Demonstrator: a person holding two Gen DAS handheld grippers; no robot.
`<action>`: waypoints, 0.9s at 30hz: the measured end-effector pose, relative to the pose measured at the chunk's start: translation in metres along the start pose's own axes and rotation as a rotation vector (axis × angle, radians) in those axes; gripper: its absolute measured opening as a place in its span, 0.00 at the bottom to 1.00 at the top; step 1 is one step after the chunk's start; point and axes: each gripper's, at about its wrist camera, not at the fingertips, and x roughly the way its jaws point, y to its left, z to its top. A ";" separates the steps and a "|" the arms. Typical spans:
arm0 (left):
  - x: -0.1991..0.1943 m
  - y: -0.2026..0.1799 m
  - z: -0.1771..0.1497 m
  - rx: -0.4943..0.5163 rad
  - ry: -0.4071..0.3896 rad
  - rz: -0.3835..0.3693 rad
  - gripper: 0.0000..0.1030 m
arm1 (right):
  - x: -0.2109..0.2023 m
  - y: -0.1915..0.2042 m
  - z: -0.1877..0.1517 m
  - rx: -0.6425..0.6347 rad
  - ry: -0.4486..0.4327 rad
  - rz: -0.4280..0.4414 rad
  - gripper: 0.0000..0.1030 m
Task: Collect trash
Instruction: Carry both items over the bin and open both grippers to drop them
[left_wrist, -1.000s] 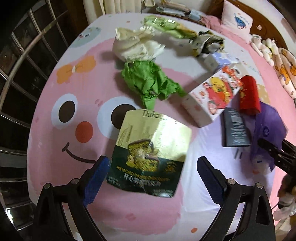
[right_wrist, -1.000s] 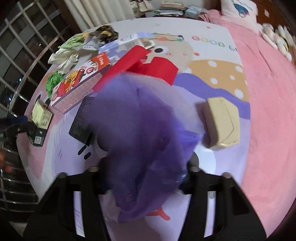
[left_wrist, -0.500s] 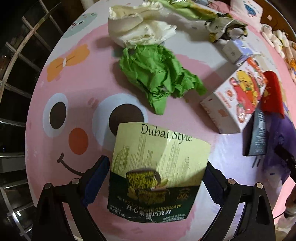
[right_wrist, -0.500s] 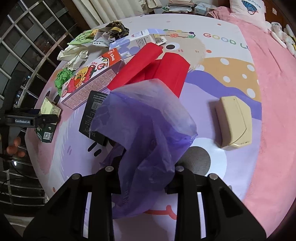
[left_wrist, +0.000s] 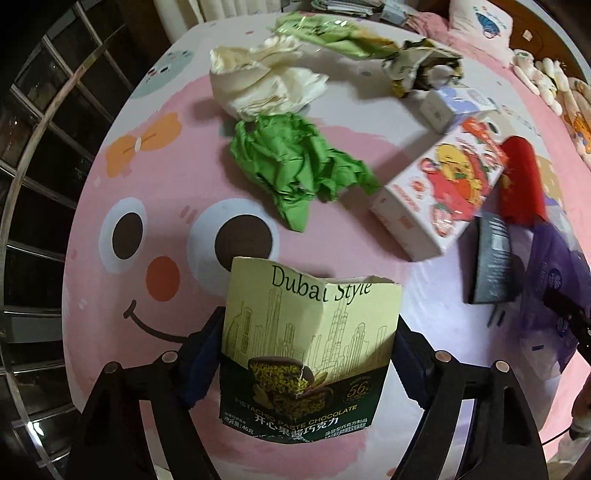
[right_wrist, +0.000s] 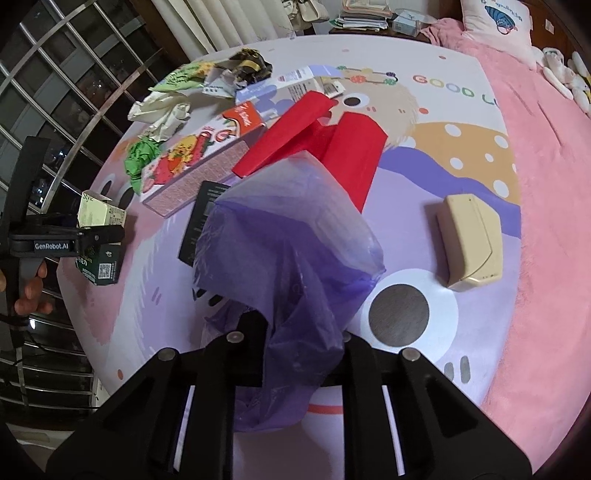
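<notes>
1. Closing on the pistachio chocolate box (left_wrist: 310, 347), the left gripper (left_wrist: 308, 354) should squeeze gently, since thin card will buckle; its blue pads flank the box sides and look to touch them.
2. Clenched on the purple trash bag (right_wrist: 291, 266), the right gripper (right_wrist: 295, 354) should hold its mouth up for the drop.
3. Box: cream above, dark green below, top torn open, near the bedspread's (left_wrist: 155, 177) window-side edge.

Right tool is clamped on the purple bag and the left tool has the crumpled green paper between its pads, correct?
Not quite. The left tool has the chocolate box between its closing pads, not the green paper; the left wrist view shows it. The right tool does clamp the purple bag.
</notes>
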 end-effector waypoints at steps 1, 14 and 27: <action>-0.003 -0.002 -0.002 0.002 -0.007 -0.002 0.79 | -0.003 0.002 -0.001 0.000 -0.006 0.000 0.12; -0.079 -0.021 -0.060 0.069 -0.105 -0.086 0.79 | -0.052 0.049 -0.038 0.005 -0.078 -0.020 0.11; -0.161 0.018 -0.162 0.196 -0.226 -0.198 0.79 | -0.103 0.153 -0.129 0.094 -0.172 -0.101 0.11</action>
